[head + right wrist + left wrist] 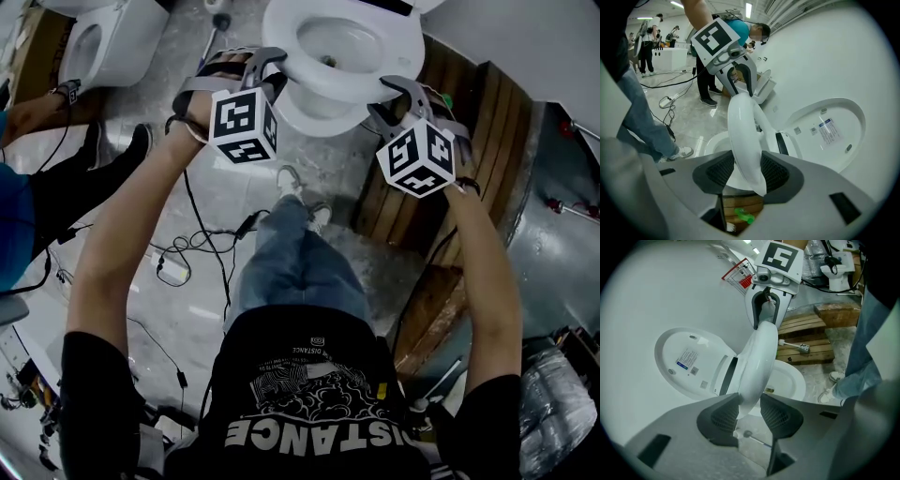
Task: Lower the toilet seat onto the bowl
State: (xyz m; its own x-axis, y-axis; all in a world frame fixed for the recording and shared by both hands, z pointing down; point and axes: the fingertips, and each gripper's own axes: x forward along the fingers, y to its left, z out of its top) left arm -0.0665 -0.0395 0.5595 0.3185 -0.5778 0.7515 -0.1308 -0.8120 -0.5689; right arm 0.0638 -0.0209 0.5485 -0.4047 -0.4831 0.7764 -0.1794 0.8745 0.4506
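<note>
Open test hall or workshop, not a fitted bathroom. Noted: toilet [342, 47] and second toilet [103, 37] standing free on bare grey floor [347, 178]. Loose cables [202, 246] trailing across it. Wooden pallets [473, 131] just beside first toilet. Cardboard box [33, 52] next to second. Further back: ceiling strip lights [748, 10], white table [670, 55], several people [646, 44] standing about.
</note>
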